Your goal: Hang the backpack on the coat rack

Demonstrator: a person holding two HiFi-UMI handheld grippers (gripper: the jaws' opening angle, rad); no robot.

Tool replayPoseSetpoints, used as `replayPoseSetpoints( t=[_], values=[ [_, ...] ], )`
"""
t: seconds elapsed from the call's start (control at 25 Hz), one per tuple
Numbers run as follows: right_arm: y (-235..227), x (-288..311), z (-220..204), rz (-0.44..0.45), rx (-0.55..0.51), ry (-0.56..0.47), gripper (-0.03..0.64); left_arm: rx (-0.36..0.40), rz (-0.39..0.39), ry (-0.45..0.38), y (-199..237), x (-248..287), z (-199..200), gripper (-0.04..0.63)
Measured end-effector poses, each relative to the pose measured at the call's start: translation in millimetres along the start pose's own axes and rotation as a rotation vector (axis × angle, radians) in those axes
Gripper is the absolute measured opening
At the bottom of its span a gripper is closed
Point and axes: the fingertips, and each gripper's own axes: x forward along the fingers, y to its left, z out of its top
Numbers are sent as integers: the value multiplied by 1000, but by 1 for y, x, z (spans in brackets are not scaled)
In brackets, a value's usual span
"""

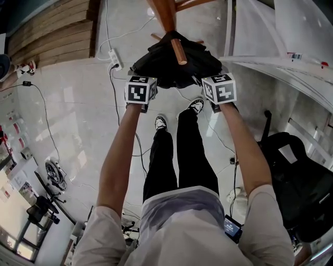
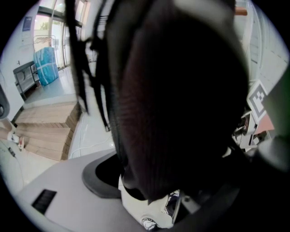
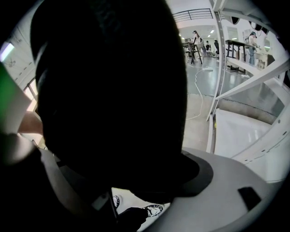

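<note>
Backpack (image 1: 174,65): black, 12 o'clock in head view, on coat rack (image 1: 165,15), wooden peg (image 1: 178,52) poking out through top. Left gripper (image 1: 143,79) and right gripper (image 1: 216,79) at its 8 and 4 o'clock edges, both jaw pairs spread wide, fabric between. Floor (image 1: 73,104): pale glossy tile, reflective. Power strip (image 1: 114,58) with cables at 11 o'clock, wooden steps (image 1: 47,31) at 10, black chair (image 1: 296,182) at 4.

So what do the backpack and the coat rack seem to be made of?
Backpack: black woven synthetic fabric, probably nylon or polyester, with a matte finish; a fine ribbed weave shows up close. Coat rack: reddish-brown wood, apparently varnished, judging by its smooth, even sheen.
</note>
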Motion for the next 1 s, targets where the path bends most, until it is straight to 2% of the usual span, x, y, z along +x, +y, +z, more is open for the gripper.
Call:
replayPoseSetpoints(
  t=[0.44,1.0],
  values=[
    [8,-12,-6,-16,18,-6,360,-25,15,5,1,-26,-10,310],
    [16,-44,-6,-64,77,-27,360,1,19,10,-24,-57,-32,310]
  ],
)
